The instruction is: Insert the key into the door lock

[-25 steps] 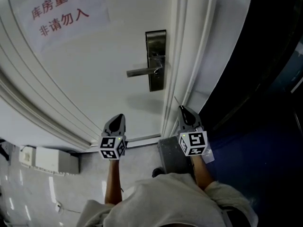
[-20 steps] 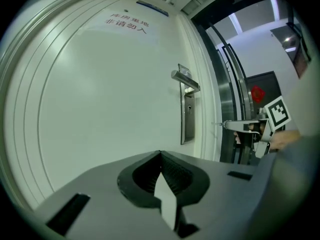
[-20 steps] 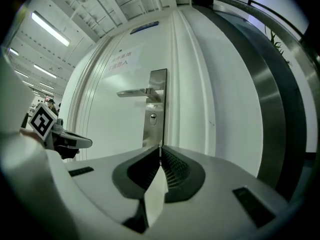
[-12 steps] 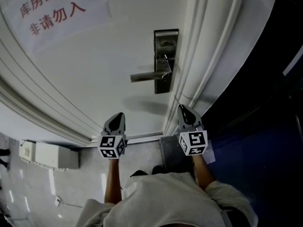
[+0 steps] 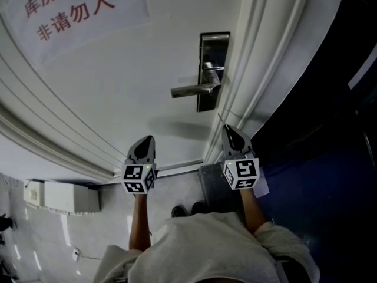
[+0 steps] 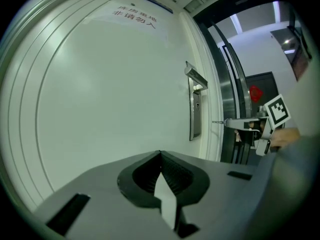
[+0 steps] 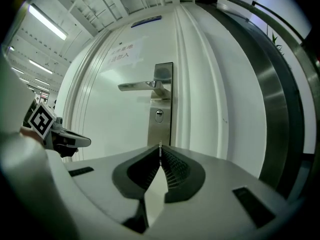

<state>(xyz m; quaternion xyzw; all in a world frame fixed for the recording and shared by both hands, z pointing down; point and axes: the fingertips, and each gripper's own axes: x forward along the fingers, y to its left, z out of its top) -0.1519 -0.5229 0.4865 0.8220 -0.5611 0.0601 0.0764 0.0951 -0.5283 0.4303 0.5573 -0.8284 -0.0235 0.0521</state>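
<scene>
Currently: key (image 6: 218,122) in R gripper (image 5: 226,130), short of lock plate (image 5: 211,69)

1. Paper notice (image 5: 76,13) – white sheet w/ red Chinese print, stuck on upper left of door.
2. Door (image 5: 135,81) – white, plain panel; curved mouldings run along its left side in head view.
3. White box (image 5: 65,198) – low, on pale floor (image 5: 35,240), lower left by door foot.
4. L gripper (image 5: 148,140) – pointed at bare door panel, left of and below handle, apart from door. Jaws closed together at tips, nothing between them. Marker cube (image 5: 139,178) at its rear, forearm behind.
5. Lever handle (image 5: 194,89) – metal, horizontal, lever pointing left from plate.
6. Lock plate – tall brushed steel strip near door's right edge. Keyhole (image 7: 158,115) sits below lever pivot; key not in it.
7. Key – thin metal blade sticking out front of R gripper tips. Apart from plate, touching nothing else. In R gripper view its tip lines up directly under keyhole.
8. R gripper – jaws pinched narrow on key; aimed at plate, below it in head view, in front of door's right edge. Marker cube (image 5: 242,174) at rear.
9. Door frame (image 5: 259,69) – white, ribbed, right of plate.
10. Dark blue area (image 5: 330,175) – far right; detail unreadable.
</scene>
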